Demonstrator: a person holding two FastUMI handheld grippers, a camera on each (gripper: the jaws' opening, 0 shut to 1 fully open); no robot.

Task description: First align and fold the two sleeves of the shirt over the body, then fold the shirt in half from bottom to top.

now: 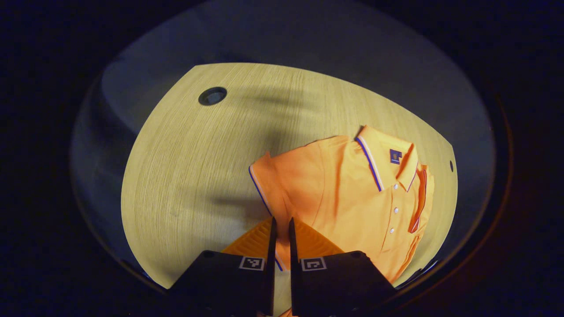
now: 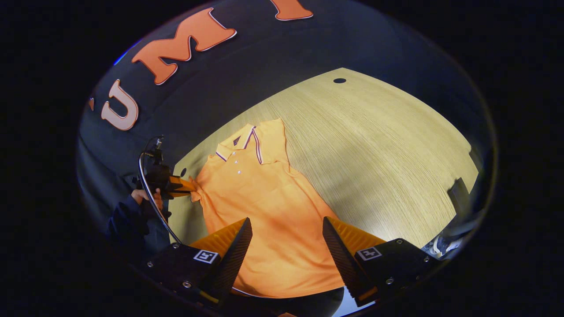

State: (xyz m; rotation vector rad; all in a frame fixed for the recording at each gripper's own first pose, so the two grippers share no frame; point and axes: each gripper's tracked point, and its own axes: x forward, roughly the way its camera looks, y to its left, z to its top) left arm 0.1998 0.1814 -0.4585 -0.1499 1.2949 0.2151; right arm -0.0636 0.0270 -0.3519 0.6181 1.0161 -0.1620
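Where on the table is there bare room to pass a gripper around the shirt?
Bare wood runs from the shirt out to the round table hole, and in the right gripper view wide bare table lies beyond its folded side. Crowded: the sleeve edge where the left gripper pinches; the right gripper hangs open over the hem.

Before us, our pale wood-grain table (image 1: 185,176) with its round cable hole (image 1: 212,96), black booth cloth (image 2: 264,66) behind
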